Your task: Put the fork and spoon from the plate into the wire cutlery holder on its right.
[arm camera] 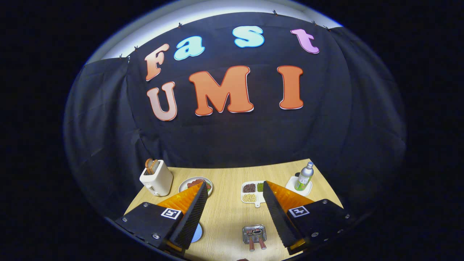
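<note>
My gripper (235, 183) is held high above the wooden table (224, 214), open, with nothing between its fingers. Down between the fingers, close to the table's near edge, stands the wire cutlery holder (254, 232). Two red-brown handles (256, 244) stick out of it toward me; I cannot tell which is the fork and which the spoon. To the holder's left a sliver of a blue plate (198, 232) shows, mostly hidden behind the left finger.
At the far side stand a white toaster (156, 178) with bread in it, a dish of red food (194, 183), a white divided tray of beans (251, 192) and a bottle (303, 176) on a white coaster.
</note>
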